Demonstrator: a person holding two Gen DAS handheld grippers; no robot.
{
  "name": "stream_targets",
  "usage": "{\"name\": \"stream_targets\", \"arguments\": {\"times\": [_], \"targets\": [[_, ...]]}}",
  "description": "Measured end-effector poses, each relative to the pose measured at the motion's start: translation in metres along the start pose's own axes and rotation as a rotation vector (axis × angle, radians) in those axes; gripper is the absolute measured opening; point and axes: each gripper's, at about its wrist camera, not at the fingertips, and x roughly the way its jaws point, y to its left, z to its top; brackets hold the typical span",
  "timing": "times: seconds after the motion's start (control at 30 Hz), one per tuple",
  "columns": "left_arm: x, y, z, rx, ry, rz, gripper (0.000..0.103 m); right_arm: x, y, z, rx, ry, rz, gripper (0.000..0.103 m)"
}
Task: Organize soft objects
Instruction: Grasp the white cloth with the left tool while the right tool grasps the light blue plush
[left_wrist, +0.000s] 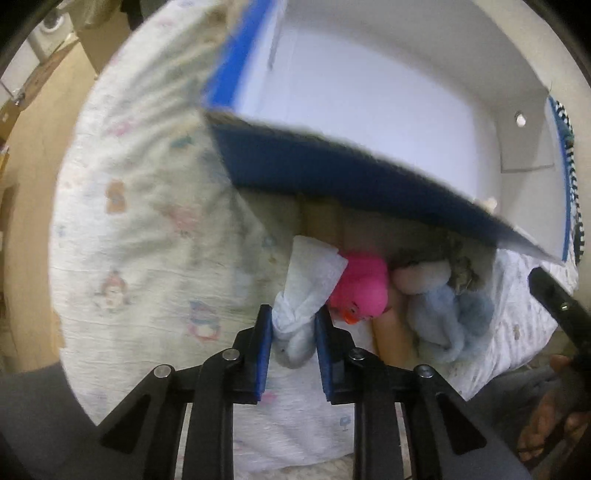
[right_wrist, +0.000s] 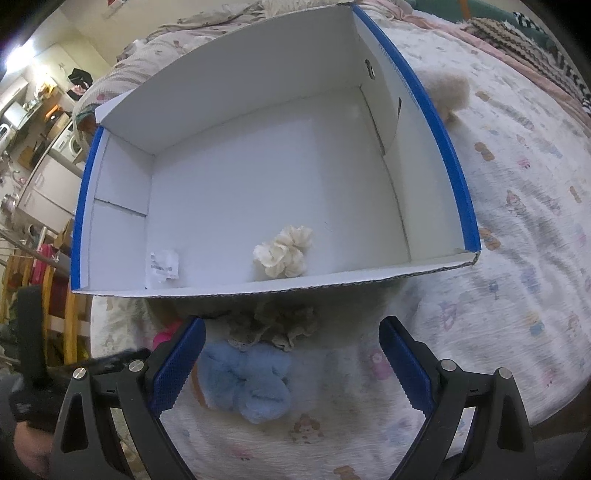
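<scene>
1 blue-and-white cardboard box (right_wrist: 436, 136); inside: 1 cream scrunchie (right_wrist: 284, 252), 1 paper slip (right_wrist: 162, 266). Outside: 1 pink plush duck (left_wrist: 364, 286), 1 blue fluffy scrunchie (right_wrist: 245, 380), 1 lace scrunchie (right_wrist: 280, 326), 1 pale blue cloth (left_wrist: 306, 295), 1 cream fluffy item (right_wrist: 448, 92). 2 grippers.

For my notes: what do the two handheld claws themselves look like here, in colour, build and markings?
Both match. The left claw and right claw have black angular linkage arms with triangular cutouts and silver round pivot pins. The fingers carry flat blue pads; the right pads show serrated edges. No cables or markings visible.
</scene>
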Motion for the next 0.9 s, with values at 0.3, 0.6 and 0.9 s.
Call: {"name": "stream_targets", "arguments": {"times": [0.3, 0.6, 0.9], "targets": [[-0.041, 0.042, -0.005, -0.053, -0.116, 0.052, 0.02, 0.012, -0.014, -0.005, 0.087, 0.076, 0.072, 0.086], [-0.044, 0.064, -0.009, -0.057, -0.126, 0.057, 0.02, 0.052, 0.009, -0.03, -0.015, 0.304, 0.127, 0.025], [-0.043, 0.044, -0.011, -0.042, -0.137, 0.068, 0.02, -0.034, 0.017, -0.018, -0.063, -0.075, 0.3, 0.013]]}}
